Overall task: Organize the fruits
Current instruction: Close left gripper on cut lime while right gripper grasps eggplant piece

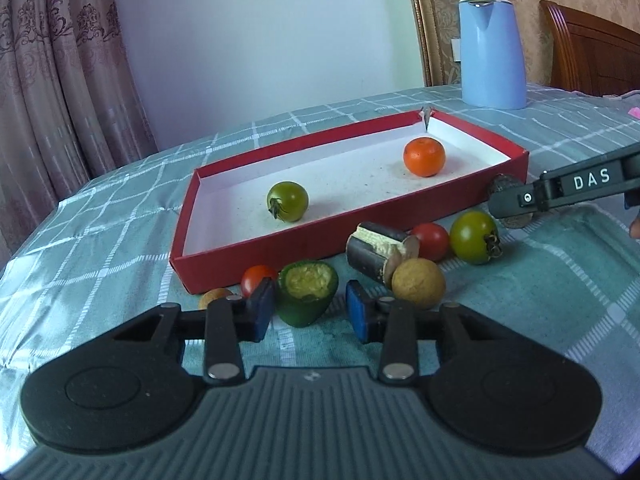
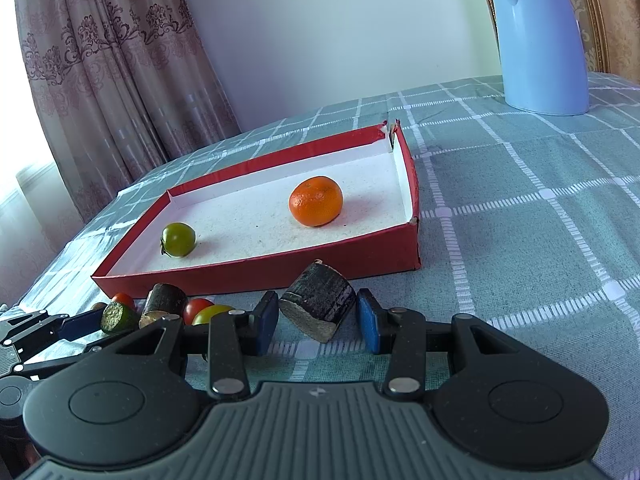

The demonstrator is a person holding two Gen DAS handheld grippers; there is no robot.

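My left gripper (image 1: 310,310) is open around a green cut fruit (image 1: 306,298) with a yellowish top, which rests on the cloth. Its left pad (image 1: 262,308) touches the fruit, and a thin gap shows at the right pad. My right gripper (image 2: 318,322) is shut on a dark-skinned cane piece (image 2: 320,304), which is tilted in front of the red box (image 2: 280,276). Inside the box lie a mandarin (image 1: 424,157) and a green tomato (image 1: 287,201). In the left wrist view the right gripper (image 1: 510,202) is at the box's right corner.
Loose on the checked cloth before the box (image 1: 320,224) are a second cane piece (image 1: 378,252), a tan round fruit (image 1: 418,284), two red tomatoes (image 1: 431,240) (image 1: 258,278) and a green tomato (image 1: 476,237). A blue kettle (image 1: 492,52) stands at the back right, and curtains hang on the left.
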